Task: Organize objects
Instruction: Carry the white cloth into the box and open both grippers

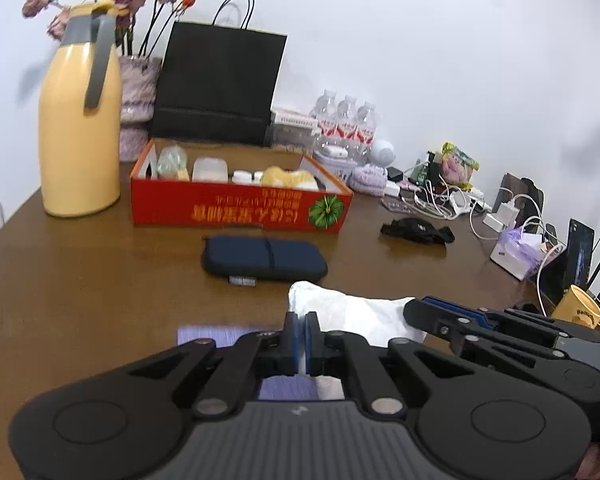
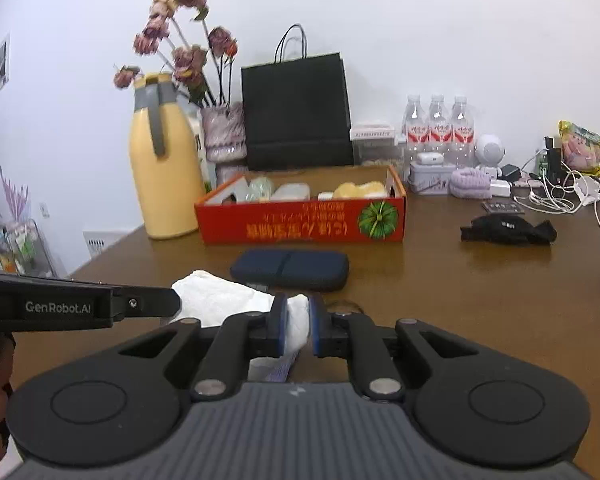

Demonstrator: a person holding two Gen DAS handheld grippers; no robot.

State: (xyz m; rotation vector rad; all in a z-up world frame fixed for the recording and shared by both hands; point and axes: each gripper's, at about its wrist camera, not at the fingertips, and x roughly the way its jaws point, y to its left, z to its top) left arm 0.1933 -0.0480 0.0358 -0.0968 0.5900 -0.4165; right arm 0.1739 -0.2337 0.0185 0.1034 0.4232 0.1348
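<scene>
- The left gripper has its jaws drawn together on the near-left edge of a white crumpled cloth or tissue-like sheet; the blue pads look almost touching, so only a thin fold can be between them.
- The right gripper is clamped on the same white sheet, with a bunched wad of it visibly pinched between its pads.
- The sheet hangs between the two grippers just above the brown tabletop, its long axis running roughly side to side from one gripper to the other; a lilac patch below it cannot be identified.
- Straight ahead of both grippers lies a dark blue zip case, and just beyond that the red cardboard box, open-topped and already holding small containers.
- The box sits nearly centred between the hands, perhaps slightly nearer the left one, so neither has a clear advantage.
- Judged from this, the coming move is probably a forward carry over the case, needing both hands to travel together.
</scene>
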